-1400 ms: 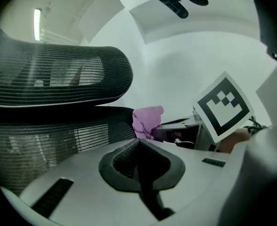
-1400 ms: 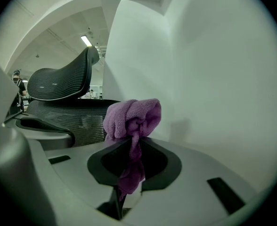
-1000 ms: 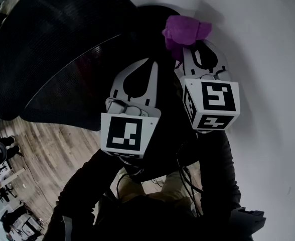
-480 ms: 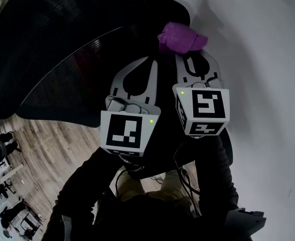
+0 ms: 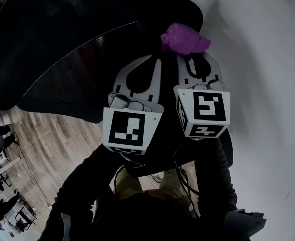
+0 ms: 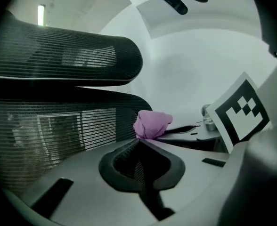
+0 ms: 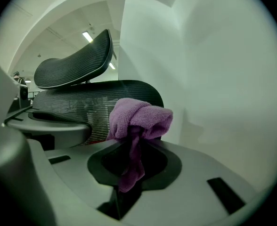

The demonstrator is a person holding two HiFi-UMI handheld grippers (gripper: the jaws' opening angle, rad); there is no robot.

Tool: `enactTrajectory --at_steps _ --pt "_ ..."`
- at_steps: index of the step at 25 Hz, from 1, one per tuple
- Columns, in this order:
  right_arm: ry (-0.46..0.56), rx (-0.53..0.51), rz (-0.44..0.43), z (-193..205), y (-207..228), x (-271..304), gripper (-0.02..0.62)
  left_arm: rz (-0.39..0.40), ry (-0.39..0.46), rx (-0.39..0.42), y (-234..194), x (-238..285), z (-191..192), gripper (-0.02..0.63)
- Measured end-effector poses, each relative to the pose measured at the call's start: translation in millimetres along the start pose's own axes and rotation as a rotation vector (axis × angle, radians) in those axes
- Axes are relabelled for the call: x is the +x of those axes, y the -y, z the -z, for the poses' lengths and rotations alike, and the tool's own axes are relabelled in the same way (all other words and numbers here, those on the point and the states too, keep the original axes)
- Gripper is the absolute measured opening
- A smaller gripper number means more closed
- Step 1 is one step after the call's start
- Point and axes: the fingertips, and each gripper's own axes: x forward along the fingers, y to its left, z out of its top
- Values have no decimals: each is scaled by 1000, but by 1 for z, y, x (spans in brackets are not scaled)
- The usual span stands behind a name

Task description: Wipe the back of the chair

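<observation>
White wall point(image 5: 268, 59) behind chair back point(image 5: 62, 44); right gripper point(image 7: 134, 142) clamps purple cloth point(image 7: 138, 117).

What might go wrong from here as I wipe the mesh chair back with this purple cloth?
1. The purple microfibre cloth is bunched into a small wad at the tips of the right gripper, so hard jaw tips may scrape or snag the black mesh chair back.
2. The left gripper, shut and empty, sits close beside it; a sideways sweep may knock the two together.
3. The white wall looks close on the right, limiting the sweep.
</observation>
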Motion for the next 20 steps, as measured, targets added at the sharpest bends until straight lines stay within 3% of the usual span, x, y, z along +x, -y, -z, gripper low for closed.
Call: enactTrajectory --at_steps 20 --pt "-12 -35 -105 -4 -77 10 57 -70 25 -10 -48 -36 -3 9"
